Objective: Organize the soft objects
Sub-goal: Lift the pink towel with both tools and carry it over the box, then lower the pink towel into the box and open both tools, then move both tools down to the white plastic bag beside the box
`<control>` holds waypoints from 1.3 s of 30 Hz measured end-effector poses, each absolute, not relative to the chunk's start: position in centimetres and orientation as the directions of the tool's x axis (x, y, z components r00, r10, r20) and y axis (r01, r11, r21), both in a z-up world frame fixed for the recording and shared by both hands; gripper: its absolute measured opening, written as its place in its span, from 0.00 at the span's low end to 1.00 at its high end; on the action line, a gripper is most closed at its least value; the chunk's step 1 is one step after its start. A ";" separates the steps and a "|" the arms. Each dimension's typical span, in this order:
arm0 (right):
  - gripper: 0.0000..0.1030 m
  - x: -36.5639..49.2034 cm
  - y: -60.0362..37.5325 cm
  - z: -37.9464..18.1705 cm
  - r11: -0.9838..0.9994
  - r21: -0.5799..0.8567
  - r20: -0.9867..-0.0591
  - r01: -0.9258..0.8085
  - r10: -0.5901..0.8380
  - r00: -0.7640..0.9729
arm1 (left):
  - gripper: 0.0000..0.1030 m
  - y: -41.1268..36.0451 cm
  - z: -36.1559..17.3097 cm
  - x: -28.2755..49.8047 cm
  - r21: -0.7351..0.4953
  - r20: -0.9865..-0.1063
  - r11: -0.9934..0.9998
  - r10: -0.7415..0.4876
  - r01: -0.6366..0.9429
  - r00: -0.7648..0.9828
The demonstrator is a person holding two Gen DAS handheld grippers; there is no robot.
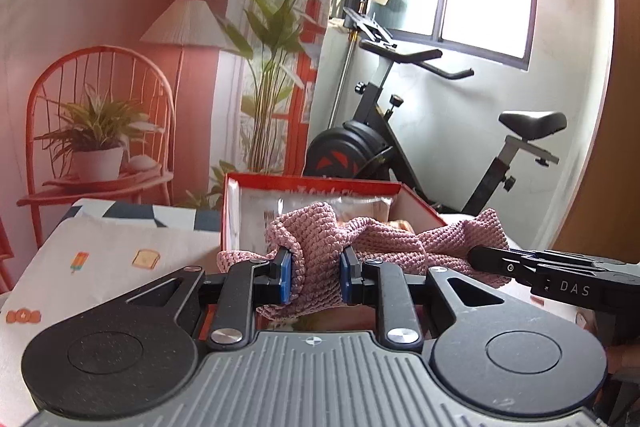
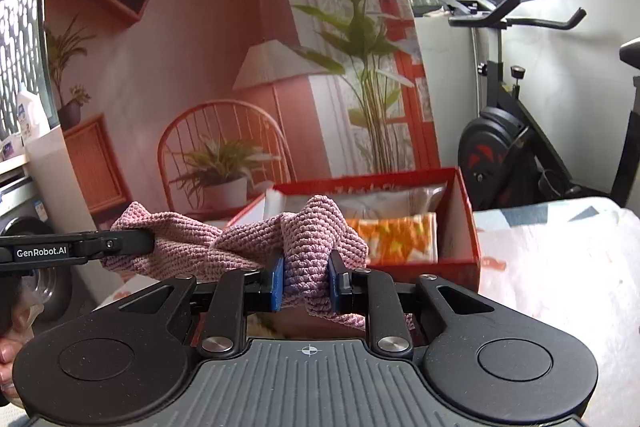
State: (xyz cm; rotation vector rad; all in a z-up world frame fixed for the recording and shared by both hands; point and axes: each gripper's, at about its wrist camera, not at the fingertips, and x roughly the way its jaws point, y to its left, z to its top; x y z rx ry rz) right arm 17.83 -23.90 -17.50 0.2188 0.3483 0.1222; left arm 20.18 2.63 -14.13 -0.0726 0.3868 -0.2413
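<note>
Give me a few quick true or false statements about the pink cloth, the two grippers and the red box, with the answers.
1. Both grippers hold the pink knitted cloth. True: left gripper and right gripper each pinch it.
2. The red box is empty. False: an orange patterned cloth lies inside.
3. The pink cloth is folded flat. False: it hangs bunched between the grippers.
4. An exercise bike stands behind the box. True.

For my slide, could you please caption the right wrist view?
Both grippers hold a pink knitted cloth before the red box.
</note>
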 end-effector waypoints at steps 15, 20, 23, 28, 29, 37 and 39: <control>0.19 27.8 -29.5 -17.7 0.985 0.171 -0.457 -0.005 0.084 0.885 | 0.24 1.8 -16.9 34.0 -0.288 -0.581 0.922 -0.384 0.260 0.718; 0.19 30.6 -29.0 -19.7 0.985 0.172 -0.551 -0.008 0.104 0.828 | 0.24 1.6 -19.0 35.8 -0.226 -0.657 0.941 -0.338 0.251 0.674; 0.19 31.8 -28.9 -20.6 0.986 0.168 -0.580 -0.003 0.101 0.809 | 0.24 1.4 -19.7 36.6 -0.206 -0.676 0.947 -0.320 0.247 0.664; 0.20 33.0 -29.3 -21.8 0.977 0.211 -0.635 0.040 0.106 0.765 | 0.29 1.3 -19.9 36.9 -0.173 -0.699 0.953 -0.297 0.248 0.651; 0.21 33.1 -29.4 -22.0 0.975 0.217 -0.640 0.048 0.105 0.761 | 0.40 1.4 -19.8 36.8 -0.177 -0.696 0.952 -0.301 0.251 0.652; 0.62 30.9 -28.9 -20.9 0.985 0.166 -0.566 0.042 0.060 0.822 | 0.72 2.5 -18.0 35.4 -0.224 -0.629 0.945 -0.328 0.240 0.705; 0.76 29.8 -28.8 -20.4 0.988 0.145 -0.520 0.049 0.034 0.853 | 0.85 2.9 -17.4 34.7 -0.220 -0.602 0.946 -0.323 0.236 0.731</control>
